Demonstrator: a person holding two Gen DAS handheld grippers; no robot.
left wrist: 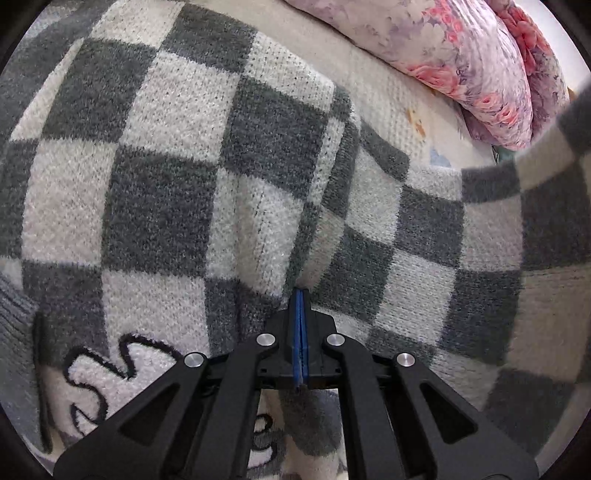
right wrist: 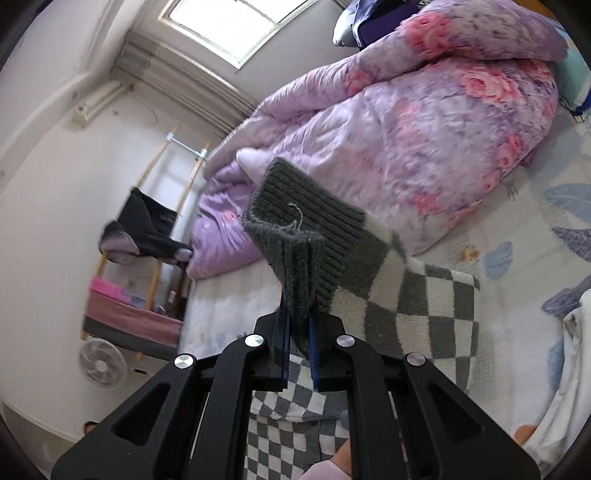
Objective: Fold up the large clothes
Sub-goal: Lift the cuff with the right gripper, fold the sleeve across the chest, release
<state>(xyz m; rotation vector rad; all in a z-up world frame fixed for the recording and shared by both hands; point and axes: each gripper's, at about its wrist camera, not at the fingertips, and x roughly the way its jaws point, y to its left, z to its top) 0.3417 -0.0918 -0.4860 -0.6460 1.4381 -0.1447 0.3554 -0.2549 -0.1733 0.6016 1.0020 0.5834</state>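
There is one checked sweater (left wrist: 166, 177), gray and white. It has one ribbed gray cuff (right wrist: 306, 221) that shows. There is one fuzzy white patch (left wrist: 99, 373) with a black outline on it.

There are two grippers, the left gripper (left wrist: 300, 295) and the right gripper (right wrist: 299, 325). Each one has two fingers with blue pads.

There is one bed (right wrist: 517, 288). On it lies one big flowery quilt (right wrist: 424, 133), pink and purple.

There is one window (right wrist: 236, 26), one white fan (right wrist: 100, 363) on the floor and one wooden rack (right wrist: 184, 177). One dark cloth (right wrist: 147, 225) hangs on the rack.

One bit of a person's sleeve (right wrist: 325, 469) shows.
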